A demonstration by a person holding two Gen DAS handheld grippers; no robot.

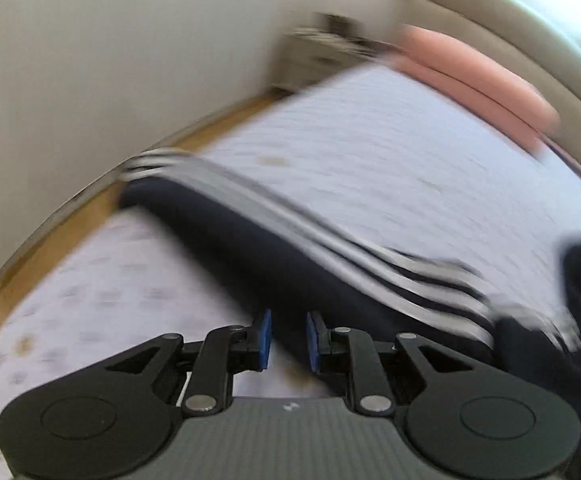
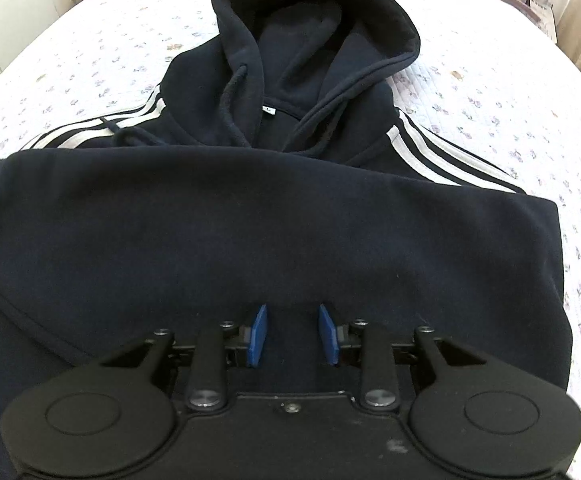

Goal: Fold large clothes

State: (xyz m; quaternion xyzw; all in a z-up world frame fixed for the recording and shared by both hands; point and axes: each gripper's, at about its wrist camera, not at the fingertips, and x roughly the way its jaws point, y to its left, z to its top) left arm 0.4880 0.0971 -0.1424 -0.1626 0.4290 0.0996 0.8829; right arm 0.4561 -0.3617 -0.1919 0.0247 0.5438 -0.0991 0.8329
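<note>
The navy hoodie (image 2: pixel 274 236) lies spread on the flower-print bedspread (image 2: pixel 490 92), its lower half folded up toward the far hood (image 2: pixel 314 40), white-striped sleeves reaching out left and right. At the left, the left gripper (image 1: pixel 288 340) hovers with its blue pads spread and empty, just beside the striped sleeve (image 1: pixel 274 216) running across the bed toward pink pillows (image 1: pixel 478 76). To the right, the right gripper (image 2: pixel 292 334) hangs over the folded body, jaws apart, pinching nothing.

The hoodie (image 2: pixel 250 220) lies on the bed (image 2: pixel 510 100), hood (image 2: pixel 314 40) toward the upper frame, lower half folded up over the chest; pillows (image 1: pixel 470 76) sit upper right in the left view.
</note>
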